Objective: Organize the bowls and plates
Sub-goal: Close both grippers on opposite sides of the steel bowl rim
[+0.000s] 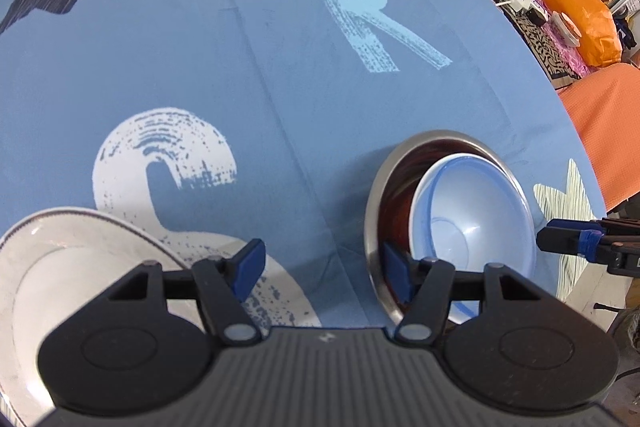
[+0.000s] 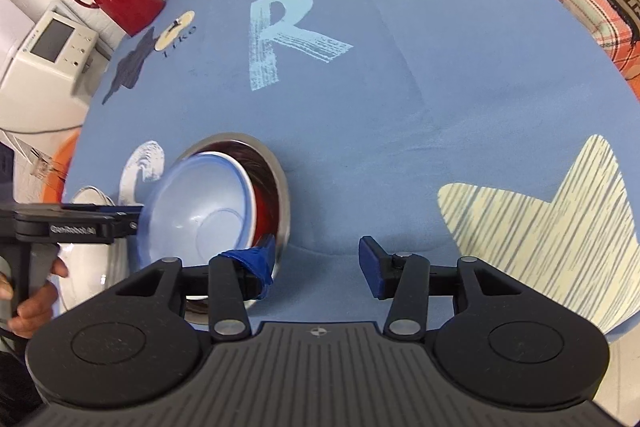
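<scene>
Bowls (image 1: 472,211): two nested; plate (image 1: 60,267): one

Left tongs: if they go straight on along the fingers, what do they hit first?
Probably nothing but the blue tablecloth. The open left tongs point down the bare strip between the white plate and the steel bowl holding the light blue bowl. Height is unclear; the steel rim looks very near the right finger.
</scene>
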### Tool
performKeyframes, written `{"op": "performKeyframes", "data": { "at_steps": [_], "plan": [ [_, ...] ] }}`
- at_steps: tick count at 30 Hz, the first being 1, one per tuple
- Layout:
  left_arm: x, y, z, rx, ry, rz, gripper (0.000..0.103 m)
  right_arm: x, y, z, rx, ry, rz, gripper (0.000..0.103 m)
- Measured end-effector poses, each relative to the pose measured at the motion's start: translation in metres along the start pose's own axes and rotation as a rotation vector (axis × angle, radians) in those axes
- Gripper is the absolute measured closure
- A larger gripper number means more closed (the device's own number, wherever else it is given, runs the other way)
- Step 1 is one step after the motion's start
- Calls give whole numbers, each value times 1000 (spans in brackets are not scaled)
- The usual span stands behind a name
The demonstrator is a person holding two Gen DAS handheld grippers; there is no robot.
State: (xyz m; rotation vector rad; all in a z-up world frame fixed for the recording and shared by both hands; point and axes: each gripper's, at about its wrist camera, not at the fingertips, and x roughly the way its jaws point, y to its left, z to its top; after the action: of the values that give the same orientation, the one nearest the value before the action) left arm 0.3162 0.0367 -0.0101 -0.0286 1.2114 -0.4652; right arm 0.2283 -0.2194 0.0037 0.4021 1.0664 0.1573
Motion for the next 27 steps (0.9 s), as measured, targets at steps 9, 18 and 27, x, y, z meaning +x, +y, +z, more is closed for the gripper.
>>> {"op": "performKeyframes", "data": {
  "at_steps": [9,18,27],
  "plan": [
    [5,-6,-2,22,-3,4,40,14,10,4,-39,35,-44,70],
    [3,-3,-3,11,-23,-3,40,32,10,7,-22,56,-69,67],
    [2,-3,-6,7,-53,2,40,32,6,3,0,51,-104,48]
  ]
}}
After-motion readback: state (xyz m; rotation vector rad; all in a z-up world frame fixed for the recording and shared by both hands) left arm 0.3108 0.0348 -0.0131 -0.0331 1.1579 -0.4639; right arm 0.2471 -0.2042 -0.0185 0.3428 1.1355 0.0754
